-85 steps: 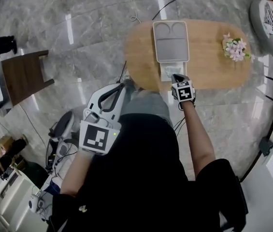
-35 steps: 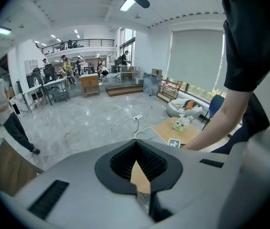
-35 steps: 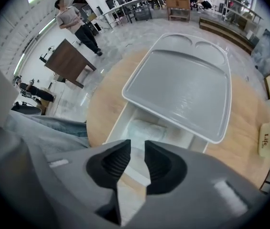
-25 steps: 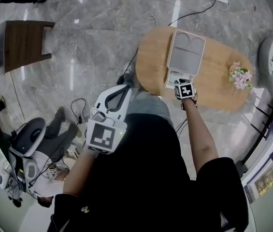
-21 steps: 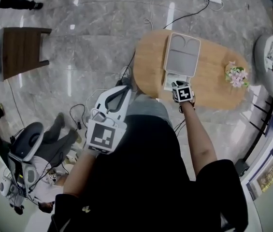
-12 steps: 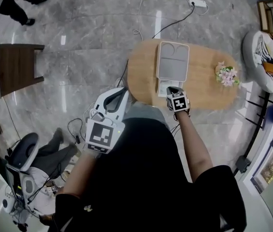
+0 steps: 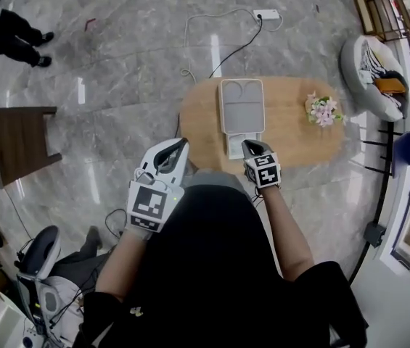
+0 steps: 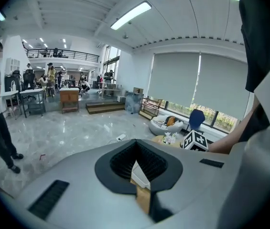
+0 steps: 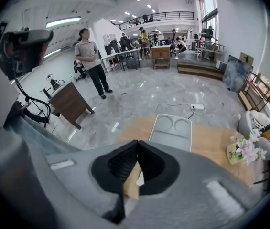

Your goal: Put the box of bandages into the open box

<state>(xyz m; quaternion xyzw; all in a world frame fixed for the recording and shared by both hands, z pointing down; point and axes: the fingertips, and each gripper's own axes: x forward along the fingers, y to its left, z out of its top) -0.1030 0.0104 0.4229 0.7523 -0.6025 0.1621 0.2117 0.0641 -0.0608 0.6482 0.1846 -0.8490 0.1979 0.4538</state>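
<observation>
A grey open box [image 7: 240, 106] with two round recesses at its far end lies on the oval wooden table [image 7: 292, 133]. A small white part [image 7: 238, 146] lies at the box's near end; I cannot tell whether it is the bandage box. My right gripper [image 7: 247, 146] is shut with nothing in it, its tip beside that white part. In the right gripper view the grey box [image 9: 170, 127] lies beyond the closed jaws of the right gripper [image 9: 135, 146]. My left gripper [image 7: 183, 143] is shut, empty and held off the table's near left edge.
A bunch of pink flowers [image 7: 323, 109] stands on the table's right part. A power strip [image 7: 266, 14] and cable lie on the floor behind the table. A brown side table [image 7: 17, 142] stands at the left, a round white chair [image 7: 371, 71] at the right, and a person [image 7: 9, 35] stands at the far left.
The head view has swung, so the table now sits higher and smaller in the picture. My right gripper has drawn back a little from the box's near end. Both stay shut.
</observation>
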